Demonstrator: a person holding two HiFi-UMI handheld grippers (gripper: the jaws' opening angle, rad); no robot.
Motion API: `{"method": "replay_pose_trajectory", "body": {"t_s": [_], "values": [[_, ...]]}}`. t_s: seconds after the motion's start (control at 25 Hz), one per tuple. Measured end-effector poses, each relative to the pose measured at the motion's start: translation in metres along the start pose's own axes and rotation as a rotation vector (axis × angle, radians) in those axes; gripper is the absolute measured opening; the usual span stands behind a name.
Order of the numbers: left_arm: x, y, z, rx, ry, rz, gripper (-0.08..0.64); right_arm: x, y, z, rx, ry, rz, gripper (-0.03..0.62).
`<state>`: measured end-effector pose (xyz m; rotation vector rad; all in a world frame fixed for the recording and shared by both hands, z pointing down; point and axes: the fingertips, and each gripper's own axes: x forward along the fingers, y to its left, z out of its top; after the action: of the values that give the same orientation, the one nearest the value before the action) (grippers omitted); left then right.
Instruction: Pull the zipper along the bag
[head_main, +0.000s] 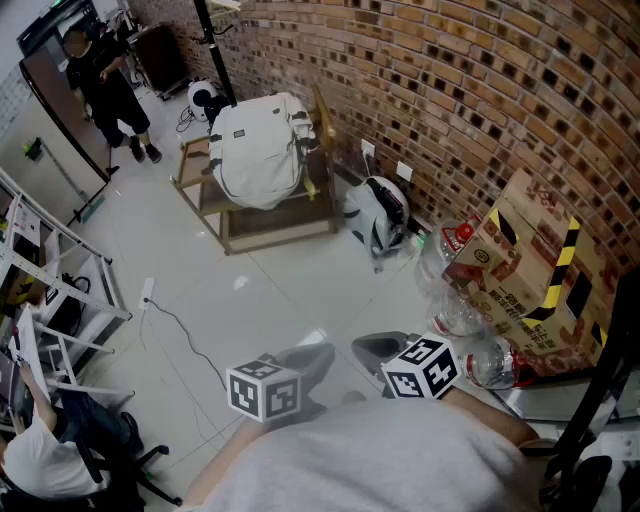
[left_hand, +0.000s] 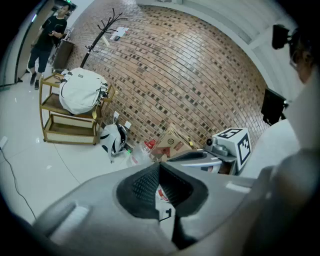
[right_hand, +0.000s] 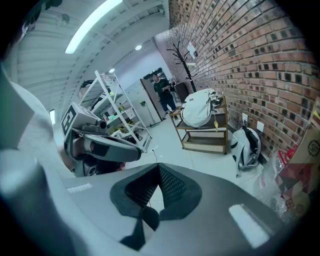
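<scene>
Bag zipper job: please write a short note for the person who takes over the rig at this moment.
Left hand-held gripper: shut, empty, held close to the body.
Right hand-held gripper: shut, empty, beside the left one.
Bag: white, on top of the wooden cart by the brick wall, far across the floor. A second bag lies on the floor beside the cart.
Done: nothing visible; neither gripper touches a bag. The zipper is too far away to see.
To do: walk to the bag, grip the zipper pull, draw it along.

Left gripper (head_main: 305, 362), right gripper (head_main: 378, 350) — both closed, empty, tilted down
</scene>
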<state>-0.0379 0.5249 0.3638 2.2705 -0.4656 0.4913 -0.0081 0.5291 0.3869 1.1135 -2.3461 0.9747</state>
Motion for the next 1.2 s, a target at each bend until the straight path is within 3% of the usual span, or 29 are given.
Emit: {"method": "replay_pose_trajectory", "body": {"t_s": [0.28, 0.56, 0.8, 0.96, 1.2], "values": [[0.009, 0.024, 0.035, 0.010, -0.026, 0.054, 0.000, 0.001, -0.028, 0.025, 0.005, -0.031, -0.019, -0.002], [0.038, 0.066, 0.083, 0.022, -0.052, 0.034, 0.000, 0.023, -0.075, 0.049, 0.048, -0.028, -0.066, -0.002], [0.068, 0.134, 0.147, 0.034, -0.040, 0.050, 0.000, 0.067, -0.129, 0.094, 0.111, 0.000, -0.102, -0.002], [0.094, 0.190, 0.201, 0.054, 0.002, 0.067, 0.000, 0.114, -0.170, 0.138, 0.165, 0.034, -0.100, -0.002], [0.114, 0.276, 0.290, 0.043, 0.023, 0.061, 0.000, 0.193, -0.223, 0.248, 0.162, 0.023, -0.095, -0.002]]}}
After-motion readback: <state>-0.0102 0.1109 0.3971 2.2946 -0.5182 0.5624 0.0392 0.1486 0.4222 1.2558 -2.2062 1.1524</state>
